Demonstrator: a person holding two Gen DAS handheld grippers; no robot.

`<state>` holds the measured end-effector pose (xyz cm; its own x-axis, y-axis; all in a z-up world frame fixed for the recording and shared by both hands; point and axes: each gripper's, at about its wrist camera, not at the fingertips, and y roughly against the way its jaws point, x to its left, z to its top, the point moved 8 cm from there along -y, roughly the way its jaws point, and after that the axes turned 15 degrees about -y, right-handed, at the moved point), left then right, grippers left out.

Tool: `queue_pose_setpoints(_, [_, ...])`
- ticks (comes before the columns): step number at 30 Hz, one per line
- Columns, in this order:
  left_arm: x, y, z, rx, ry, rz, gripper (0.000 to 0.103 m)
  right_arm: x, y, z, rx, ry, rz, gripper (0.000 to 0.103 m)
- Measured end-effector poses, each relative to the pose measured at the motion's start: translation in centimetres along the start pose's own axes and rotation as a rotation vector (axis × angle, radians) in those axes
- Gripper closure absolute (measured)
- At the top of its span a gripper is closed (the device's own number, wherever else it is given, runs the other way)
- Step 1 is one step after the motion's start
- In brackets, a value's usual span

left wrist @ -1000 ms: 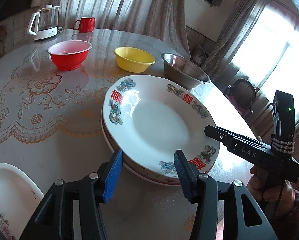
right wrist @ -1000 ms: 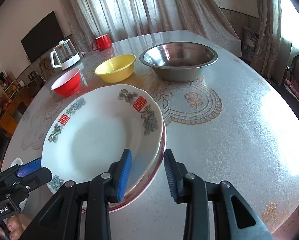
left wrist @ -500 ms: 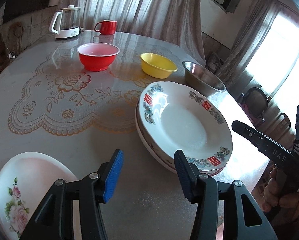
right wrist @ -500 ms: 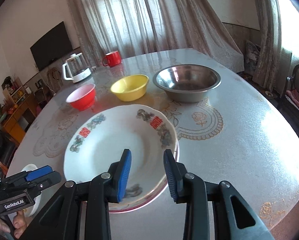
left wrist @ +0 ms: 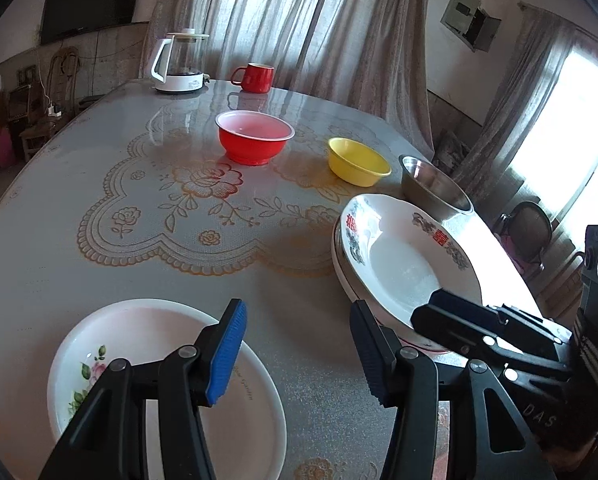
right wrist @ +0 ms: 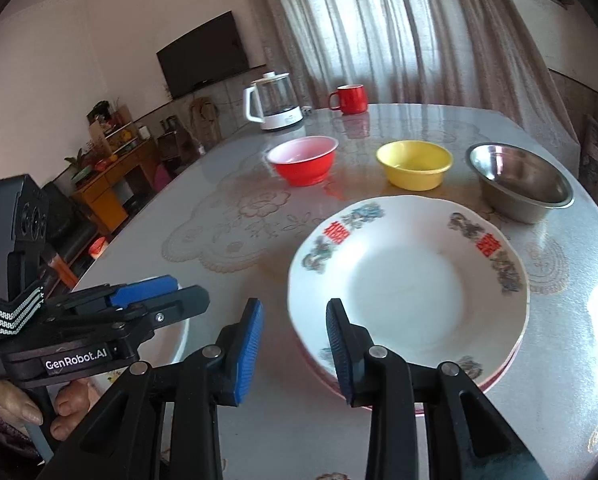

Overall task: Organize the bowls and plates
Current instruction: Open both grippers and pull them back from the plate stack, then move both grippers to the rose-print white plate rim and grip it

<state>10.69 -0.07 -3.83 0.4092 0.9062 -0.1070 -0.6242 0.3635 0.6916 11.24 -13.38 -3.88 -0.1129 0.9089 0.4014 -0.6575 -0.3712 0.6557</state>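
A stack of white plates with red characters (left wrist: 399,264) (right wrist: 407,292) lies at the table's near right. A lone white plate with a rose print (left wrist: 139,336) lies near left; in the right wrist view only its edge (right wrist: 179,332) shows behind the other tool. My left gripper (left wrist: 297,308) hovers between the two, its left finger over the rose plate, jaws opening with nothing between them. My right gripper (right wrist: 294,306) is open and empty, just short of the stack's near-left rim. A red bowl (left wrist: 255,136), yellow bowl (left wrist: 359,160) and steel bowl (left wrist: 431,184) stand in a row behind.
A glass kettle (left wrist: 179,62) and a red mug (left wrist: 257,77) stand at the far edge of the table (left wrist: 99,264). A chair (left wrist: 531,232) stands beyond the right edge. A hand holds each tool near the front edge.
Both grippers have drawn back from the stacked plates and swung left. The rose plate has come into the left wrist view. The stack's rim no longer lies between the right jaws.
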Motion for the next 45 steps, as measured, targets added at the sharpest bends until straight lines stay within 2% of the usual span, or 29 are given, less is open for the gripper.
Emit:
queue_pose_setpoints(5, [2.1, 1.0, -0.4, -0.011, -0.002, 0.052, 0.048, 2.5, -1.7, -1.9, 0.068, 0.042, 0.044, 0.071])
queue_pose_setpoints(16, [7.1, 2.8, -2.1, -0.023, 0.096, 0.144, 0.048, 5.4, -4.3, -4.7, 0.183, 0.056, 0.136, 0.071])
queue_pose_setpoints(27, [11.8, 6.6, -4.6, -0.053, 0.181, 0.229, 0.045, 6.0, -5.0, -5.7, 0.215, 0.023, 0.174, 0.074])
queue_pose_setpoints(30, [12.3, 7.0, -6.0, -0.05, 0.183, 0.224, 0.046, 5.9, -5.3, -6.0, 0.233, 0.011, 0.172, 0.075])
queue_pose_setpoints(32, [12.4, 6.9, -7.0, -0.024, 0.175, 0.227, 0.047, 5.7, -5.5, -6.1, 0.237, 0.004, 0.169, 0.079])
queue_pose_setpoints(40, [12.2, 6.1, -10.9, 0.054, 0.207, 0.188, 0.054, 6.5, -5.9, -6.7, 0.266, 0.015, 0.185, 0.082])
queue_pose_setpoints(45, [11.3, 5.5, -11.9, 0.066, 0.208, 0.143, 0.059, 7.0, -6.6, -7.2, 0.293, 0.023, 0.189, 0.082])
